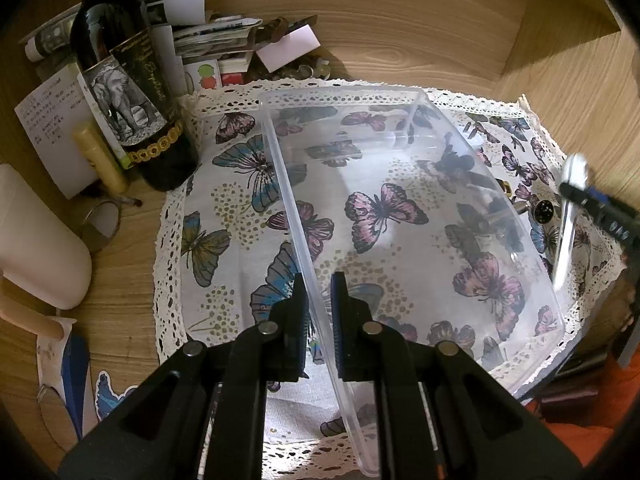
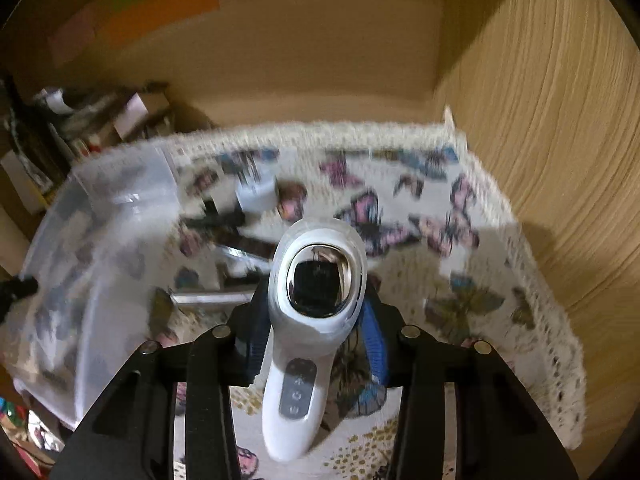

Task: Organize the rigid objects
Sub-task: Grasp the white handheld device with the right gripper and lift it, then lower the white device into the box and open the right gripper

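A clear plastic bin (image 1: 400,208) stands on a butterfly-print cloth (image 1: 224,200). My left gripper (image 1: 320,300) is shut on the bin's near left wall, one finger inside and one outside. My right gripper (image 2: 320,312) is shut on a white handheld device (image 2: 312,320) with a chrome-ringed dark head and a grey button panel, held above the cloth. In the left wrist view the device (image 1: 572,208) and right gripper (image 1: 600,208) show at the right, beyond the bin's right wall. The bin (image 2: 92,264) is blurred at the left of the right wrist view.
A dark wine bottle (image 1: 128,92), papers and boxes (image 1: 208,36), and a cream cylinder (image 1: 36,240) crowd the left. Small dark and metal items (image 1: 544,212) lie on the cloth right of the bin (image 2: 224,240). Wooden walls (image 2: 552,140) close the back and right.
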`<state>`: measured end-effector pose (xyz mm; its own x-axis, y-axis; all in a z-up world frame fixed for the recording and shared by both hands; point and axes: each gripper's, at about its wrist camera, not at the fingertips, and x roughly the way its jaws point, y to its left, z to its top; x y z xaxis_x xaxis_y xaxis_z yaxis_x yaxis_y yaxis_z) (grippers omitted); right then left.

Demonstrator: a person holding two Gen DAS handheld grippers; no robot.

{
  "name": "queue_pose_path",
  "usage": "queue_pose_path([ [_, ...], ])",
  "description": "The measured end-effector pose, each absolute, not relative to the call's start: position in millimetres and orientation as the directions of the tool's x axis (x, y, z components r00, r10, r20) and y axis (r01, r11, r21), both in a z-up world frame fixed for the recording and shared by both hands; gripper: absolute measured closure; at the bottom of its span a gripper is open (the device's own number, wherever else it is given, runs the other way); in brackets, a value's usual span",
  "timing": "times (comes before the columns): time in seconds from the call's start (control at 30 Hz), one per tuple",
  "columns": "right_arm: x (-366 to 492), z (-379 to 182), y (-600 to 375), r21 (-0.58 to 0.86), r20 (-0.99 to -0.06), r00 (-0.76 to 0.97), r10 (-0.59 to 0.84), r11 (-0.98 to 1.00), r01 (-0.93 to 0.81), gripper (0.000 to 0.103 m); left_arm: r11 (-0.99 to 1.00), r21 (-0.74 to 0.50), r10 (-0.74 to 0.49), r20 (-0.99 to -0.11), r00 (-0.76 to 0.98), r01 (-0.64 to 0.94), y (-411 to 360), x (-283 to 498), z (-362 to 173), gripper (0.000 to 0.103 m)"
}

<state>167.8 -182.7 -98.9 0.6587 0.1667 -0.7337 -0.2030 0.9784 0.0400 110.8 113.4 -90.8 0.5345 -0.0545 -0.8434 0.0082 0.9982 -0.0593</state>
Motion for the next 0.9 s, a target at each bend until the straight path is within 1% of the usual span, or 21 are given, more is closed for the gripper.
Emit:
queue_pose_path([
  [0.13,167,-74,-177,0.03,-0.676,0.712,0.191,0.972,-0.232,0.065,0.999,-0.051,-0.044,-0.84,0.541,0.003,112,110,-91,0.092],
  [0.27,165,-46,-166,0.04,-0.624,0.742,0.243,0.959,-0.281,0.065,0.999,-0.041,-0.036,-0.838,0.544,0.002,111,111,-92,0.092],
  [0.37,160,-24,-150,0.015,-0.582,0.766,0.273,0.945,-0.326,0.065,0.999,-0.038,-0.032,-0.837,0.546,0.001,111,111,-92,0.092],
  [0.53,154,0,-121,0.008,-0.526,0.769,0.364,0.906,-0.424,0.065,0.999,-0.048,-0.037,-0.842,0.538,-0.007,111,113,-96,0.092],
  [0.73,152,0,-83,-0.014,-0.525,0.732,0.434,0.856,-0.517,0.065,0.998,-0.057,-0.042,-0.84,0.541,-0.011,112,112,-97,0.092],
  [0.9,161,-17,-60,-0.01,-0.581,0.673,0.457,0.824,-0.567,0.065,0.998,-0.061,-0.046,-0.838,0.543,-0.01,113,111,-97,0.092],
])
